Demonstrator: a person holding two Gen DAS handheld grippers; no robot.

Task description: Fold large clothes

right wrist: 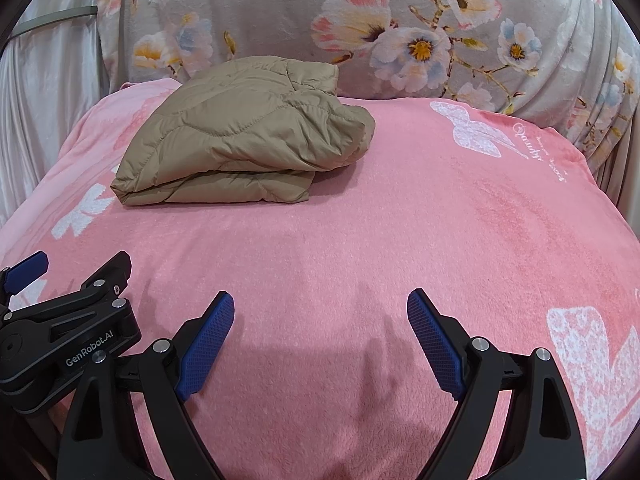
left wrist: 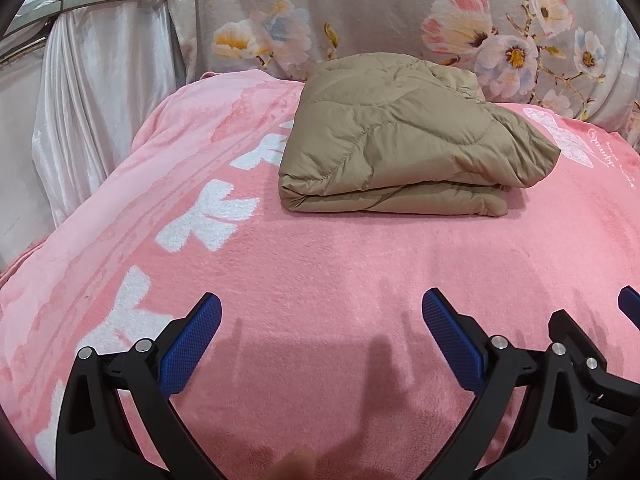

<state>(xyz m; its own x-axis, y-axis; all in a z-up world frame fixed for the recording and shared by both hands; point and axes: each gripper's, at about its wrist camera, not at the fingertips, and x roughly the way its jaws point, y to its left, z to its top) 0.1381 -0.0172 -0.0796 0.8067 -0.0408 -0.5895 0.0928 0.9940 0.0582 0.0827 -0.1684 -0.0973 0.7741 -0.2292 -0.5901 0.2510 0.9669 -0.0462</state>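
A tan quilted jacket (left wrist: 400, 140) lies folded into a thick bundle at the far side of the pink blanket (left wrist: 320, 264); it also shows in the right wrist view (right wrist: 244, 140) at the upper left. My left gripper (left wrist: 322, 304) is open and empty, low over the blanket, well short of the jacket. My right gripper (right wrist: 320, 304) is open and empty, beside the left one. The left gripper shows at the left edge of the right wrist view (right wrist: 76, 268). The right gripper's fingers (left wrist: 630, 300) show at the right edge of the left wrist view.
A grey floral blanket (left wrist: 400, 12) rises behind the pink one, also in the right wrist view (right wrist: 400, 20). White satin curtain (left wrist: 88, 92) hangs at the left. The pink blanket (right wrist: 400, 220) carries white butterfly prints.
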